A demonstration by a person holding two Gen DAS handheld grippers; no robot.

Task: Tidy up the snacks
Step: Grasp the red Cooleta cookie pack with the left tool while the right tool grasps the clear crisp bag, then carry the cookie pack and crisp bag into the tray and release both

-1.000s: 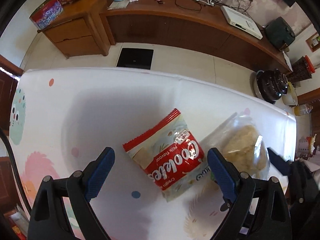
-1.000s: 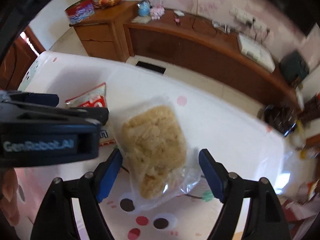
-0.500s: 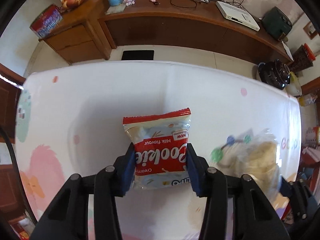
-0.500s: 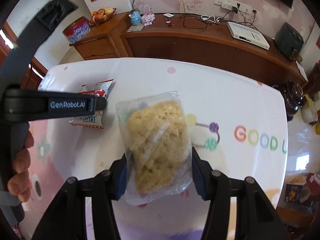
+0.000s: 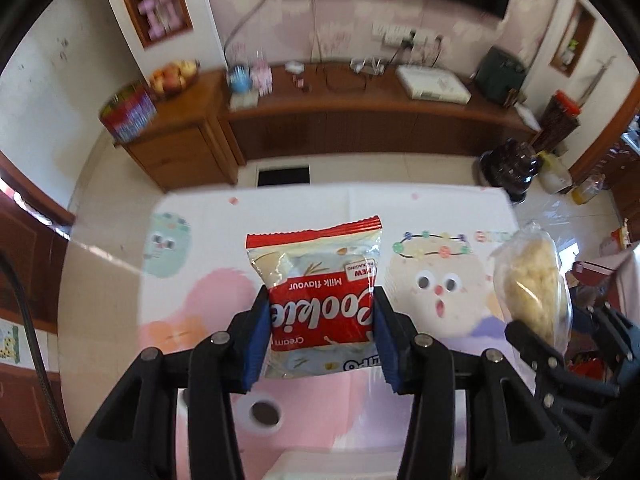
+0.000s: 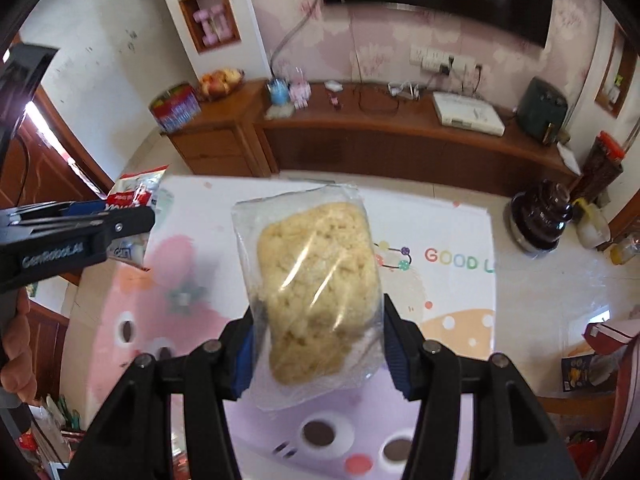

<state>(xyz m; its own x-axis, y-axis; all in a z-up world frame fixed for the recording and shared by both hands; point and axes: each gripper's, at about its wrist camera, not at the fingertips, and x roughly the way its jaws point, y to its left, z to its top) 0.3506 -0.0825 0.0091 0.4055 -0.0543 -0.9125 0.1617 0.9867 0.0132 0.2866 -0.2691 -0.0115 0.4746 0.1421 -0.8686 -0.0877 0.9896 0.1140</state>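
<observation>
My left gripper (image 5: 319,332) is shut on a red and white cookie packet (image 5: 316,280) and holds it up above the cartoon-printed table (image 5: 192,320). My right gripper (image 6: 318,344) is shut on a clear bag of pale yellow crumbly snack (image 6: 316,292) and holds it above the table (image 6: 448,292). The clear bag also shows at the right of the left wrist view (image 5: 532,284). The left gripper with the cookie packet (image 6: 132,196) shows at the left of the right wrist view.
A white box edge (image 5: 332,466) shows at the bottom of the left wrist view. A long wooden sideboard (image 5: 360,120) with a fruit bowl (image 5: 174,76) and a tin (image 5: 128,112) stands beyond the table. A dark pot (image 6: 538,212) sits on the floor at right.
Both grippers closed on their packets, then lifted them off the table. The cameras now sit higher and tilt up toward the room.
</observation>
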